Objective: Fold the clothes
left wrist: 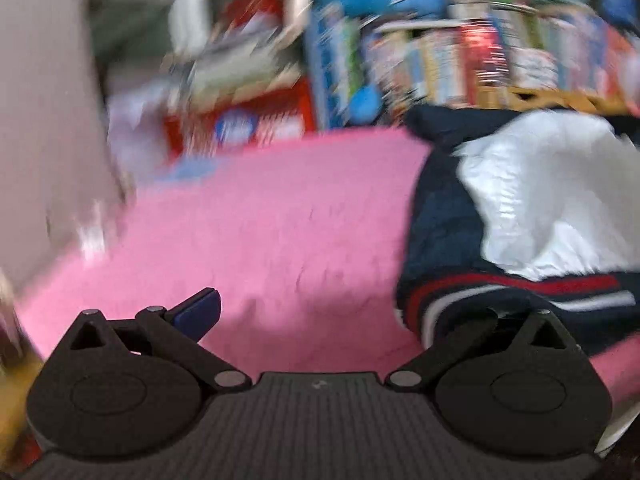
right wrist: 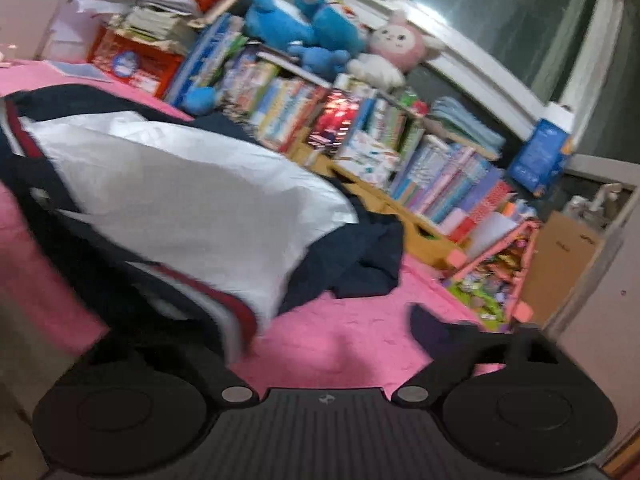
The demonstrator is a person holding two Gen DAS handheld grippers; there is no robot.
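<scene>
A navy jacket (right wrist: 152,184) with a white lining and red-and-white striped trim lies spread, lining up, on a pink bed cover (right wrist: 340,336).

In the right wrist view it fills the left and middle of the picture, its dark sleeve bunched toward the bookshelf (right wrist: 360,148). That view is fairly sharp: it shows rows of books, blue plush toys (right wrist: 304,28) and a pink rabbit plush (right wrist: 396,46) on top, a window frame behind, and a pink basket of small items (right wrist: 500,276) at the bed's far edge. The right tool (right wrist: 320,332) has its jaws spread wide, one finger (right wrist: 432,332) over bare pink cover, the other down at the jacket's striped hem; it grips nothing.

The left wrist view is heavily blurred by motion. There the jacket (left wrist: 520,208) sits at the right, with a wide stretch of bare bed cover (left wrist: 260,220) to its left that the other view barely shows, and a pale wall (left wrist: 44,100) at the far left. The left tool (left wrist: 348,312) also stands wide open and empty: its blue-padded finger (left wrist: 198,312) is over the cover, the other lies at the jacket's striped hem.
</scene>
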